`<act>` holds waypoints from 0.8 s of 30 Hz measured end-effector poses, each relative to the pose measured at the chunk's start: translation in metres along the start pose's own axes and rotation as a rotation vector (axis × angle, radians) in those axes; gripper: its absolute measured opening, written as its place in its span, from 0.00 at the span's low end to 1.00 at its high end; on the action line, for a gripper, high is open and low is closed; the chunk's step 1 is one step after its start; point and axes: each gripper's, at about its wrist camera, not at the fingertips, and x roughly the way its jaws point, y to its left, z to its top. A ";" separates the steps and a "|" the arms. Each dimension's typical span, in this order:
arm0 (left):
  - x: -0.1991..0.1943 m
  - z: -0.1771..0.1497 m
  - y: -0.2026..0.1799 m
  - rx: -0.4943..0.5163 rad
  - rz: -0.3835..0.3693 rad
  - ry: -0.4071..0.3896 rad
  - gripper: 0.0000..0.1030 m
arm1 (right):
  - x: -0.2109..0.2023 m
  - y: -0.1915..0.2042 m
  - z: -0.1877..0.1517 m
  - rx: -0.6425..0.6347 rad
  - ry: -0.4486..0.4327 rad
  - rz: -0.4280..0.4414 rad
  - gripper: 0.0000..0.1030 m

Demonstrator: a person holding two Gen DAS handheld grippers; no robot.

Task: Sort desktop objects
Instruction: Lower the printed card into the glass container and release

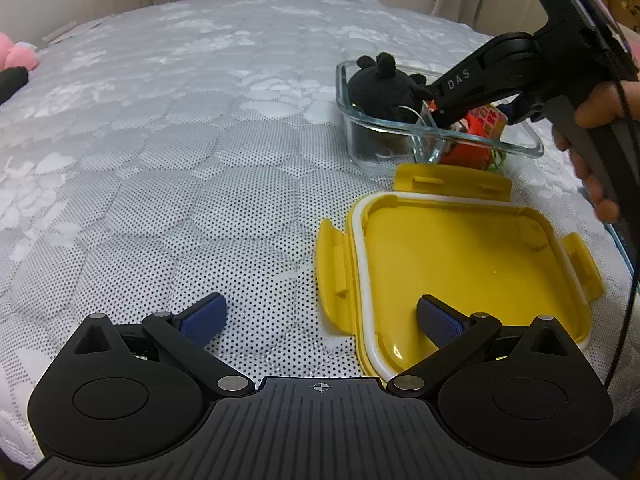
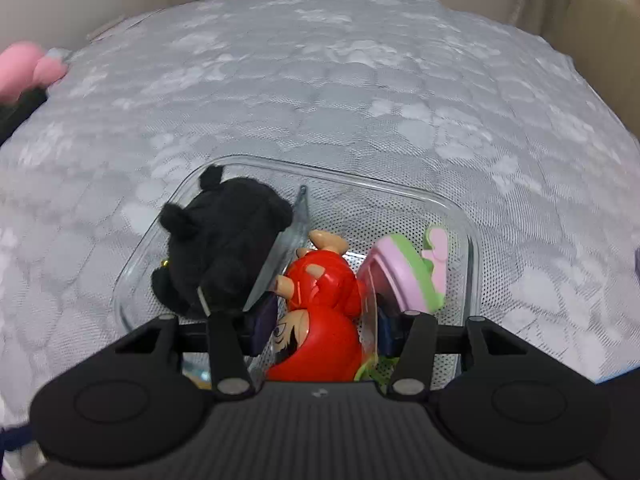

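Note:
A clear glass container sits on the quilted bed. In it lie a black plush toy, a pink-and-green toy and a red figure in clear packaging. My right gripper is shut on the red figure, just over the container. In the left wrist view the container, the plush and the figure show at the right. A yellow lid lies upside down in front. My left gripper is open and empty, its right finger over the lid's near edge.
A pink plush lies at the bed's far left edge, also in the left wrist view. The grey quilted bed cover spreads to the left and behind the container. A wall and curtains stand beyond the bed.

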 end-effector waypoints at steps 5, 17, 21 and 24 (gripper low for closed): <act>0.000 0.000 0.001 -0.012 -0.005 -0.002 1.00 | -0.004 -0.024 -0.004 0.132 -0.056 0.117 0.46; -0.003 0.003 -0.001 -0.007 0.024 0.003 1.00 | -0.026 -0.026 -0.007 0.131 -0.117 0.176 0.46; -0.004 0.008 -0.005 -0.003 0.045 0.000 1.00 | -0.053 -0.030 -0.013 0.110 -0.190 0.179 0.46; -0.007 0.012 -0.010 0.014 0.068 -0.011 1.00 | -0.074 -0.040 -0.029 0.120 -0.253 0.191 0.48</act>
